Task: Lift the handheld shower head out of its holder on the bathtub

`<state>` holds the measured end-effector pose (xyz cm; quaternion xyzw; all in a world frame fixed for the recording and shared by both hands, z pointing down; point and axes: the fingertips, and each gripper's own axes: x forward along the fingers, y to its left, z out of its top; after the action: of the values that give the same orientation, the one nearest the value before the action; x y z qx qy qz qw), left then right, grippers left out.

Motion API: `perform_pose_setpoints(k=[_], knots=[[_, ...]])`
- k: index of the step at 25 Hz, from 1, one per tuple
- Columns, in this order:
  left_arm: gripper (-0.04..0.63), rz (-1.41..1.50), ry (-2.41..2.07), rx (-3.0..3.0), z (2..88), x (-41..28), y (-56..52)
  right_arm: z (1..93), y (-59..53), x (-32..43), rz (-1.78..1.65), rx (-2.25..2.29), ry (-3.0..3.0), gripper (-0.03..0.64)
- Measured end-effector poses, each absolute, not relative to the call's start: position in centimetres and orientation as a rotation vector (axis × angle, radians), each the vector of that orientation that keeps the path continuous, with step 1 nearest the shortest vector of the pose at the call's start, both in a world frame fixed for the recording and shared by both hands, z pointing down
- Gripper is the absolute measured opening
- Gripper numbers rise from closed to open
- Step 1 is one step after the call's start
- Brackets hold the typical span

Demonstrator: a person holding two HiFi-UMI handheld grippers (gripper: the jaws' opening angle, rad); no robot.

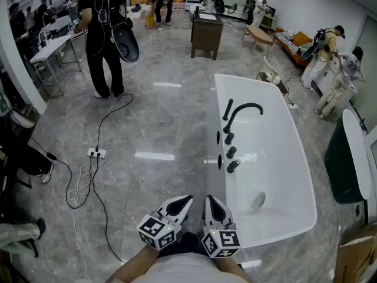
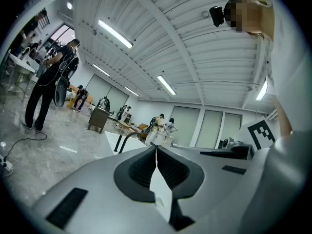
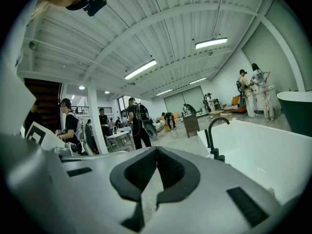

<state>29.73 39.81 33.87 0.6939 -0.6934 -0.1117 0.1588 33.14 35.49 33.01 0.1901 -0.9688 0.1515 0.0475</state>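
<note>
A white bathtub (image 1: pixel 297 175) stands ahead and to the right in the head view. On its left rim, the slim black handheld shower head (image 1: pixel 227 109) stands upright in its holder beside a curved black spout (image 1: pixel 244 109) and a row of black knobs (image 1: pixel 231 152). My left gripper (image 1: pixel 178 207) and right gripper (image 1: pixel 214 207) hover side by side at the bottom of that view, well short of the tub, both shut and empty. In the right gripper view the shower head (image 3: pixel 206 138) is far beyond the closed jaws. It is smaller still in the left gripper view (image 2: pixel 117 143).
A power strip (image 1: pixel 96 153) with a long black cable lies on the floor to the left. A person (image 1: pixel 103 34) stands at the far left, and others work in the background. A dark green tub (image 1: pixel 347 164) is at the right, with a wooden cabinet (image 1: pixel 206 31) beyond.
</note>
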Motion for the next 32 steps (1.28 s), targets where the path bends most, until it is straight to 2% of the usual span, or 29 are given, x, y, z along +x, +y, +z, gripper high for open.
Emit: perform_pose_setpoints(k=[12,32], knots=[[0.012,-0.323,-1.998,1.99,34.1,29.4,37.9,32.9,33.2,33.3,0.473,0.584,-2.991,0.017],[0.012,-0.322,-2.028,1.944,35.9,32.8,34.3,34.7,29.0,35.9,0.536,0.506,-2.992,0.017]])
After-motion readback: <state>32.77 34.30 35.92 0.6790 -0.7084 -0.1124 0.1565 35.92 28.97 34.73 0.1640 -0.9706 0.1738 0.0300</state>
